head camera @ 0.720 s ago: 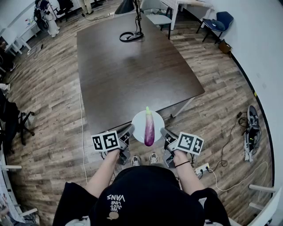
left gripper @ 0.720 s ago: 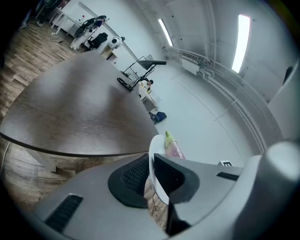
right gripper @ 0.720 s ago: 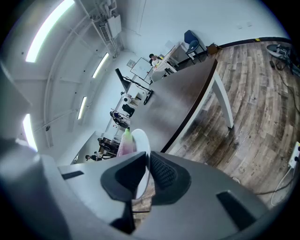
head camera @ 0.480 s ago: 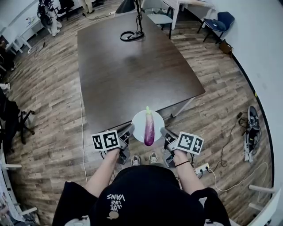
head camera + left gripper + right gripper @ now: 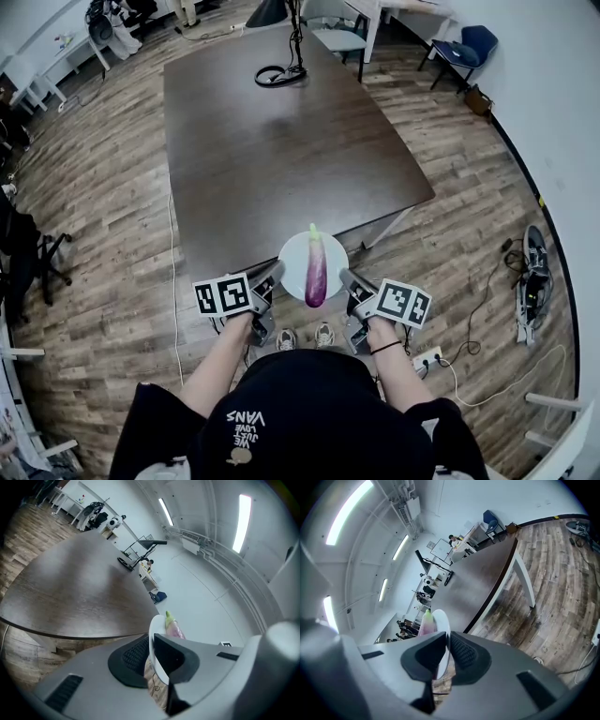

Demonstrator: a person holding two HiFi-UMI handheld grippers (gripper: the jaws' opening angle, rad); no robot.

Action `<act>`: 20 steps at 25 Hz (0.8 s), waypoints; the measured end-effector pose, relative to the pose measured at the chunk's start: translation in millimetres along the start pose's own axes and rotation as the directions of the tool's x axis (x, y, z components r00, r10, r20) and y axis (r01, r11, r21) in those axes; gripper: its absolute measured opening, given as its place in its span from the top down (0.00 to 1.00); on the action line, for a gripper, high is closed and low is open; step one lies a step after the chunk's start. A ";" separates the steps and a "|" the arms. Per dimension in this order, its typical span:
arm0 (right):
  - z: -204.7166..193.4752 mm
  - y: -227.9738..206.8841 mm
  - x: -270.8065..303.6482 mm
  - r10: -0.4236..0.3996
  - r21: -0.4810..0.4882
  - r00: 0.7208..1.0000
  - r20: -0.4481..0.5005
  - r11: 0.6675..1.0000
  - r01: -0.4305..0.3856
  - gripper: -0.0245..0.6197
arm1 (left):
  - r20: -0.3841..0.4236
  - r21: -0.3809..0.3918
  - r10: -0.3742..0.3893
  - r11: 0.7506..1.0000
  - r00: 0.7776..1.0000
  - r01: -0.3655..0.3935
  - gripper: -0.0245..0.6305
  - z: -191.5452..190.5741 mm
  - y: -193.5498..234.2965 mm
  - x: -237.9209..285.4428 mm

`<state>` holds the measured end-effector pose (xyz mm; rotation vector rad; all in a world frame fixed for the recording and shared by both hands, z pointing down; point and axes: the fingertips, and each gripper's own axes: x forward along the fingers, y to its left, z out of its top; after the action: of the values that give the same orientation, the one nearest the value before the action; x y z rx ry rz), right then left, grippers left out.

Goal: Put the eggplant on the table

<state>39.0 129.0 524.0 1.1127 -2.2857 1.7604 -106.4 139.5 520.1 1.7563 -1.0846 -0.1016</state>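
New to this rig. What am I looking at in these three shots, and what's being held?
No robot here: a person holds a two-jaw gripper in each hand. The top-down picture comes from a camera on the person's head; the other two cameras ride on the grippers and look along their jaws. The left gripper and right gripper each clamp the rim of a white plate carrying an eggplant, at the near edge of the dark table. A coiled black cable lies at its far end.

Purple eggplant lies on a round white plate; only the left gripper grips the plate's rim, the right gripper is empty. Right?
No: the right gripper is not empty. The right gripper view shows its jaws shut on the rim of the round white plate, like the left gripper opposite. The purple eggplant does lie on the plate.
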 end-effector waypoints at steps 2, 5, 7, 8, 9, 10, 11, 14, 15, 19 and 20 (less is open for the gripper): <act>0.3 0.5 1.4 -0.001 -0.001 1.000 0.004 1.000 0.001 0.91 | -0.001 0.001 -0.003 1.000 1.000 0.003 0.92 1.0 1.3 0.2; 0.5 4.0 3.9 -0.002 -0.002 1.000 0.010 1.000 0.002 0.91 | -0.005 0.005 -0.011 1.000 1.000 0.011 0.92 4.9 2.7 -1.6; -1.1 6.4 5.3 -0.004 0.000 1.000 0.017 1.000 0.004 0.91 | -0.009 0.008 -0.018 1.000 1.000 0.018 0.92 7.3 3.6 -3.9; -2.2 7.2 6.1 -0.004 0.002 1.000 0.021 1.000 0.004 0.91 | -0.012 0.010 -0.021 1.000 1.000 0.021 0.92 8.4 4.3 -4.8; -3.1 8.0 7.2 -0.005 0.005 1.000 0.026 1.000 0.005 0.91 | -0.016 0.012 -0.024 1.000 1.000 0.024 0.92 9.6 5.3 -5.4; -4.0 8.8 8.7 -0.006 0.009 0.999 0.032 1.000 0.006 0.91 | -0.021 0.015 -0.028 0.999 0.999 0.028 0.92 11.2 6.7 -5.8; -4.8 9.7 10.7 -0.007 0.012 0.999 0.037 1.000 0.007 0.91 | -0.026 0.019 -0.032 0.999 0.999 0.032 0.92 13.1 8.3 -6.2; -8.2 12.2 16.0 -0.016 0.021 0.999 0.051 1.000 0.015 0.91 | -0.044 0.032 -0.044 0.998 0.998 0.046 0.92 18.2 12.6 -8.0; -9.3 12.8 17.0 -0.020 0.024 0.998 0.057 1.000 0.019 0.91 | -0.049 0.035 -0.048 0.998 0.998 0.050 0.92 19.1 13.6 -8.7; -11.3 15.0 21.2 -0.030 0.034 0.996 0.082 0.999 0.027 0.91 | -0.071 0.043 -0.067 0.997 0.995 0.070 0.92 23.2 17.6 -10.4; -11.9 14.8 21.8 -0.031 0.037 0.996 0.086 0.999 0.028 0.91 | -0.075 0.042 -0.070 0.996 0.995 0.073 0.92 23.4 18.7 -10.3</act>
<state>10.2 129.6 525.7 1.2458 -2.2809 1.7839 -136.3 128.9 519.6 1.8250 -0.9776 -0.0572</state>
